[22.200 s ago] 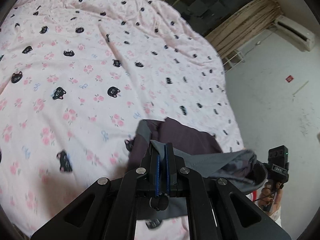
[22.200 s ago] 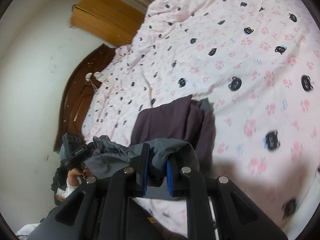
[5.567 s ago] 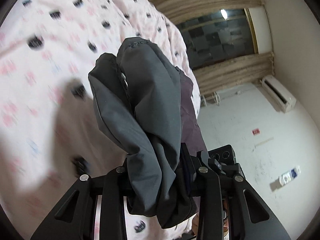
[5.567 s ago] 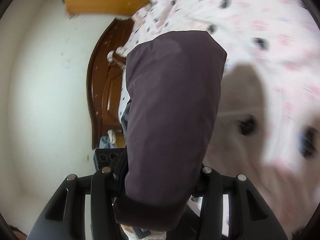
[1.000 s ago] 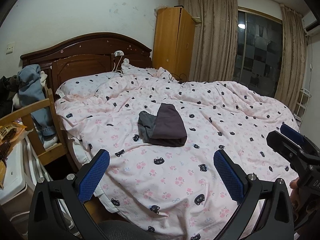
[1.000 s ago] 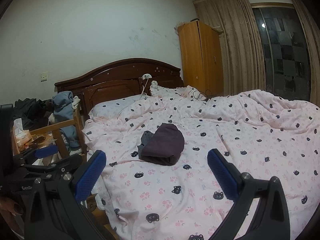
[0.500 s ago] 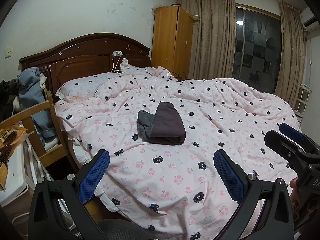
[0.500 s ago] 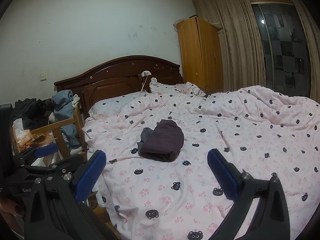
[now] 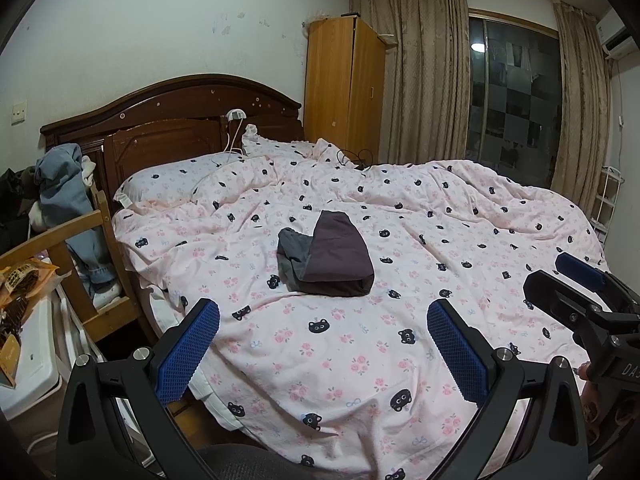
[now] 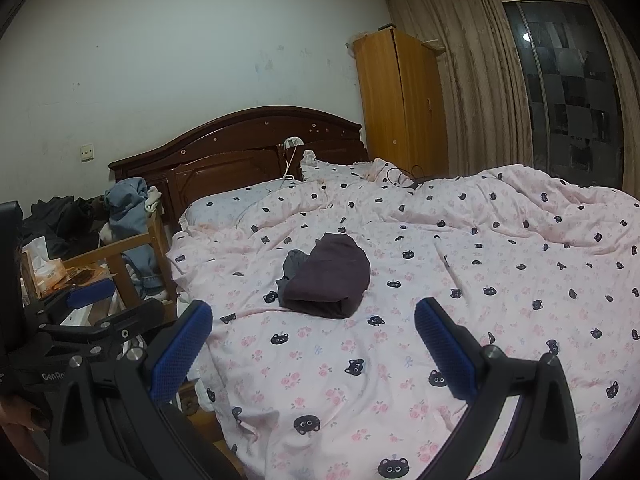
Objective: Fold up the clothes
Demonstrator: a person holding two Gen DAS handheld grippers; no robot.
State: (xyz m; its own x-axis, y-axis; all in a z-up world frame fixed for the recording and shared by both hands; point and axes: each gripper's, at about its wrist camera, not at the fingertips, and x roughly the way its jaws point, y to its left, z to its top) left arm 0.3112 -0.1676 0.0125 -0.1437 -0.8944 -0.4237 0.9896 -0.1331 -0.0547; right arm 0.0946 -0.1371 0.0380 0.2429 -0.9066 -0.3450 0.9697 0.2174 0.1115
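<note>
Dark purple-grey cloth: the folded garment (image 9: 326, 262) sits in a compact bundle near the middle of the bed (image 9: 460, 240), on the pink cat-print cover, headboard (image 9: 168, 120) well behind it. Left wrist view: left gripper (image 9: 323, 354) spread wide, blue pads (image 9: 188, 350) empty, hanging over the foot edge of the bed, well apart from the garment; the right gripper shows at the right edge, also holding nothing. Right wrist view: right gripper (image 10: 312, 346) spread wide too, nothing between the pads, garment (image 10: 326, 276) ahead and well apart, with a lighter grey layer poking out on its headboard-left side. Judgement: fold looks done, both tools clear of it. Handling: soft, light, limp fabric, no stiffness, layers will slide apart if taken by one edge. Best hold is across the thick folded edge nearest the foot of the bed, pinching all layers together, one gripper per end.
</note>
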